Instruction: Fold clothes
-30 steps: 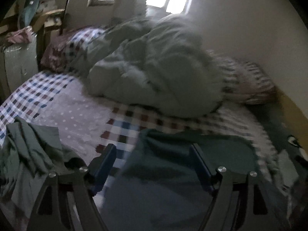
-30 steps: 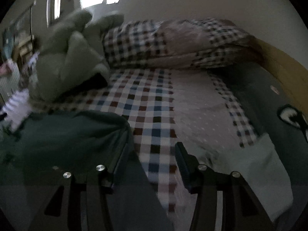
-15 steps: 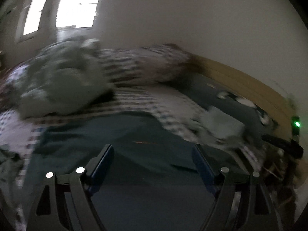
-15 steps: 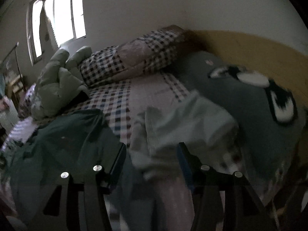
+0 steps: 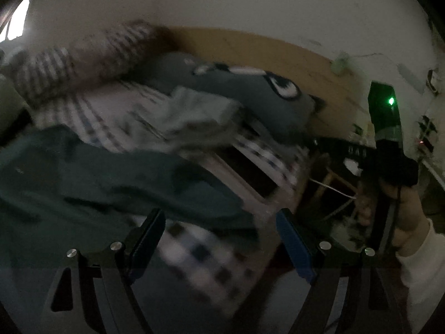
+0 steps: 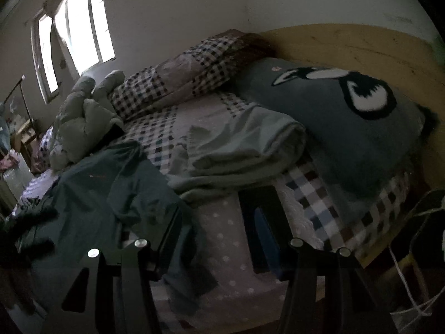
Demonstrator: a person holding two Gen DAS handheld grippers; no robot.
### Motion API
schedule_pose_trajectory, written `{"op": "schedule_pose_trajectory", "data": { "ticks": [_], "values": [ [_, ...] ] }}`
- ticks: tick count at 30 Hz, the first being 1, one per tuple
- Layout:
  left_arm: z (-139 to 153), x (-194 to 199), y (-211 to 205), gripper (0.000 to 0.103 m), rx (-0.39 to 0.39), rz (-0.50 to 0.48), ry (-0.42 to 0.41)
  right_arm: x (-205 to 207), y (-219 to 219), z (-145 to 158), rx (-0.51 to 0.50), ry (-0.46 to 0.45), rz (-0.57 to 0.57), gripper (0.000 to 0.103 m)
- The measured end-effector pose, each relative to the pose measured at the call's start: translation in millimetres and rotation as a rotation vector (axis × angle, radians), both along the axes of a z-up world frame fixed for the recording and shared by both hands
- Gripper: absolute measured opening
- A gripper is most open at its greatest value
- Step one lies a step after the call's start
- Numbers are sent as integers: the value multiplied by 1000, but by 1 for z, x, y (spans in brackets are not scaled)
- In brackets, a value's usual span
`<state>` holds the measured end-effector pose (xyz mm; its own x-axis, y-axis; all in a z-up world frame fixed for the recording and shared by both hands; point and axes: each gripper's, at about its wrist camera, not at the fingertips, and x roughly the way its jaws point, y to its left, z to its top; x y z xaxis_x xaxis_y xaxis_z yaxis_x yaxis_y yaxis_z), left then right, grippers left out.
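Note:
A dark green garment (image 6: 91, 194) lies rumpled across the checked bed sheet; it fills the left of the blurred left wrist view (image 5: 91, 178) too. A pale green folded garment (image 6: 244, 144) rests just beyond it, against a grey cartoon-eye pillow (image 6: 347, 117). My right gripper (image 6: 218, 222) is open above the dotted sheet, its left finger (image 6: 172, 228) over the dark garment's edge, with nothing gripped. My left gripper (image 5: 219, 239) is wide open over that garment's right edge and holds nothing. A hand (image 5: 403, 203) holds the right gripper's body at the bedside.
A checked pillow (image 6: 180, 72) and a bunched pale green duvet (image 6: 83, 117) lie toward the window. A wooden headboard (image 6: 361, 44) runs behind the grey pillow. Cords and dark objects (image 6: 411, 264) sit past the bed's right edge.
Both views have swung right, from the duvet and window toward the headboard. The pale folded garment and grey pillow came into view. The hand with the right gripper entered the left wrist view.

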<state>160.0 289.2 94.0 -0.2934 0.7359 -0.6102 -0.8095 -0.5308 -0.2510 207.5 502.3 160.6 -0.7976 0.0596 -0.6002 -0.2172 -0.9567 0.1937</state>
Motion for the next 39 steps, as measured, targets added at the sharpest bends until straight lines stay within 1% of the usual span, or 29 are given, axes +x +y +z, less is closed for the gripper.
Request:
{"op": "schedule_pose_trajectory", "data": {
  "ticks": [1, 3, 4, 5, 6, 7, 8, 9, 11, 14, 16, 18, 19, 21, 25, 27, 29, 31, 33, 35, 36, 38, 39],
  "values": [
    [-7, 4, 7, 85, -5, -7, -16, 5, 3, -3, -12, 11, -12, 58],
    [-20, 10, 23, 82, -19, -21, -14, 11, 10, -8, -31, 27, -30, 58],
    [-26, 13, 29, 82, -24, -33, -28, 13, 12, -11, -35, 31, -29, 58],
    [-32, 15, 35, 79, -29, -46, -43, 14, 13, -13, -39, 35, -26, 58],
    [-38, 15, 39, 72, -27, -57, -74, 15, 15, -16, -37, 33, -23, 58],
    [-44, 14, 44, 68, -25, -68, -104, 15, 16, -20, -35, 27, -19, 58],
    [-51, 14, 51, 61, -37, -70, -135, 15, 18, -23, -36, 24, -13, 58],
    [-57, 14, 57, 53, -46, -69, -147, 16, 19, -25, -35, 23, -11, 58],
    [-68, 14, 68, 48, -60, -61, -166, 18, 21, -30, -30, 23, -10, 58],
    [-79, 10, 80, 46, -66, -36, -193, 21, 24, -34, -38, 31, -13, 58],
    [-84, 8, 84, 34, -62, -15, -208, 22, 28, -37, -51, 38, -13, 58],
    [-88, 3, 85, 9, -71, 24, -223, 22, 29, -39, -55, 42, -12, 58],
    [-89, 1, 83, 4, -63, 42, -238, 22, 30, -40, -58, 45, -12, 58],
    [-90, -4, 78, 2, -45, 67, -260, 22, 30, -43, -67, 44, -7, 58],
    [-82, -8, 48, 1, -5, 128, -253, 15, 23, -51, -68, 24, 34, 58],
    [-80, -11, 33, 0, -4, 159, -258, 11, 19, -55, -69, 3, 72, 58],
    [-81, -14, 22, 0, -3, 183, -268, 3, 13, -60, -57, -36, 111, 58],
    [-85, -16, 15, 0, -16, 191, -291, -10, 3, -68, 0, -109, 168, 58],
    [-87, -16, 14, 0, -8, 182, -307, -19, -6, -77, 37, -160, 219, 57],
    [-84, -14, 12, 0, 21, 162, -312, -27, -11, -90, 28, -212, 295, 53],
    [-82, -12, 12, 0, 29, 152, -307, -28, -11, -96, 25, -223, 321, 49],
    [-80, -8, 12, 0, 39, 134, -296, -31, -8, -110, 14, -262, 348, 43],
    [-79, -7, 11, 0, 41, 128, -291, -32, -6, -117, 8, -283, 359, 39]
  ]
}}
